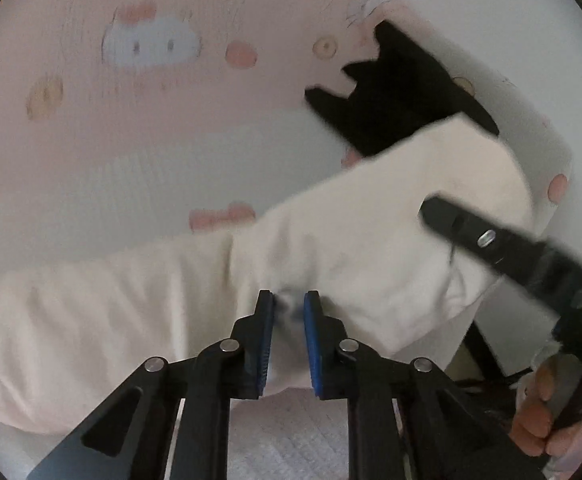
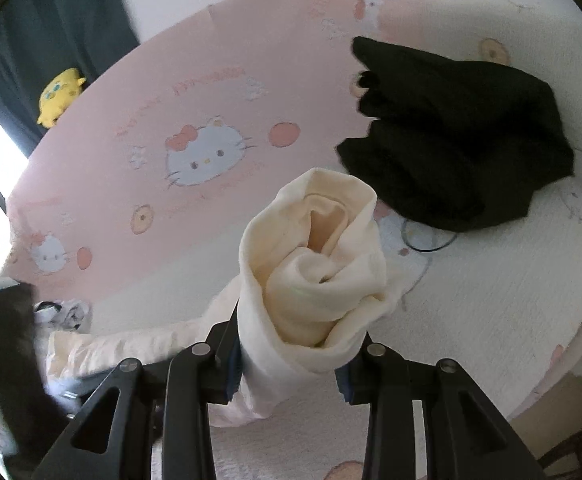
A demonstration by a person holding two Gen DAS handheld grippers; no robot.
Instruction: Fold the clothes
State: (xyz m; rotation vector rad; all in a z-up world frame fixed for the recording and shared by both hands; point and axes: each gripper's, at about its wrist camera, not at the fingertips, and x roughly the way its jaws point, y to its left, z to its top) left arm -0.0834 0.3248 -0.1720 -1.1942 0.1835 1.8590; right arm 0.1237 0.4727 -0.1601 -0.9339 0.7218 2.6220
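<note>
1. The left tongs (image 1: 288, 304) have their blue pads (image 1: 266, 336) drawn close together, pinching a thin fold of the long cream-white cotton garment (image 1: 371, 240) at its near edge.
2. In the left wrist view that garment stretches across the bed, from the lower left up towards the right, over the pink cartoon-cat printed bedsheet (image 1: 91, 120).
3. The right tongs (image 2: 291, 360) are clamped on the same cream-white garment (image 2: 315, 264); its bunched, rolled end stands up between the jaws and fills the gap, with the open roll facing the camera.
4. From the left wrist view the right tongs (image 1: 431, 210) show as a black finger lying against the garment's right part, with a person's hand (image 1: 539, 420) gripping the handle at the lower right.
5. A crumpled black cloth garment (image 2: 451, 140) lies on the bedsheet (image 2: 131, 160) beyond the cream one, apart from it.
6. A small yellow plush toy (image 2: 59, 96) sits past the far left edge of the bed, against a dark green curtain (image 2: 51, 40).
</note>
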